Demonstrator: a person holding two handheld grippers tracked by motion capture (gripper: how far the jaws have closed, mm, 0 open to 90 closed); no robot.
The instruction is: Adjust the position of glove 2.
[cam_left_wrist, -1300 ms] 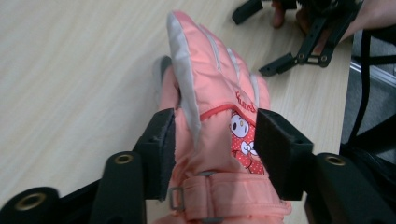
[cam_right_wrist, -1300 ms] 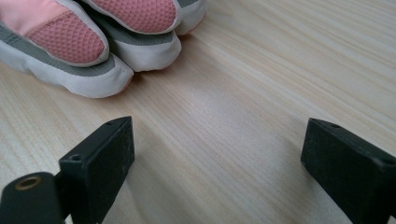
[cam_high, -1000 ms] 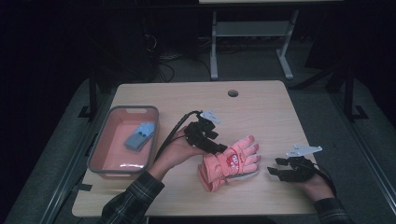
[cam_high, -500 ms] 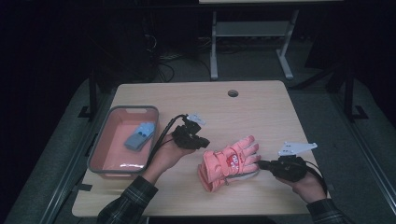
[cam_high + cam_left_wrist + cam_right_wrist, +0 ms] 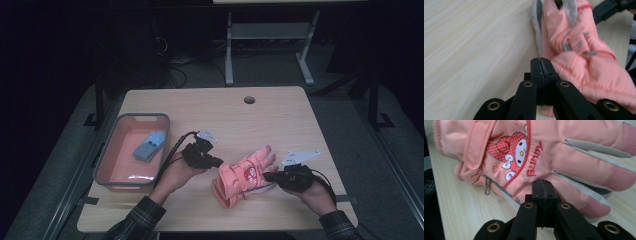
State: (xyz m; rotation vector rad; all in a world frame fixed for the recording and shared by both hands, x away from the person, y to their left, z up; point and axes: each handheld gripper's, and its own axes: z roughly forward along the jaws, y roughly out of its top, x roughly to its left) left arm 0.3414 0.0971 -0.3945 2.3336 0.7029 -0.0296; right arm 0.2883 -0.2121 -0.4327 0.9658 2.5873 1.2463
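A salmon-pink child's glove (image 5: 245,172) with a bunny print lies on the wooden table (image 5: 210,110), fingers pointing up and right. My left gripper (image 5: 218,162) is at its cuff side, jaws shut. In the left gripper view the tips (image 5: 541,60) meet flat against each other, right beside the glove's puffy cuff (image 5: 579,62); I cannot tell if fabric is pinched. My right gripper (image 5: 266,176) is at the glove's finger side, also shut. In the right gripper view its tips (image 5: 541,181) touch the glove's lower edge (image 5: 564,152) under the word "Bunny".
A pink bin with a grey rim (image 5: 107,160) stands at the table's left and holds a light blue object (image 5: 149,146). A cable hole (image 5: 249,100) sits near the table's far edge. The floor around the table is dark.
Both grippers have closed their jaws. The left one came down and toward the glove's cuff. The right one moved left to the glove's finger side. The glove has shifted slightly.
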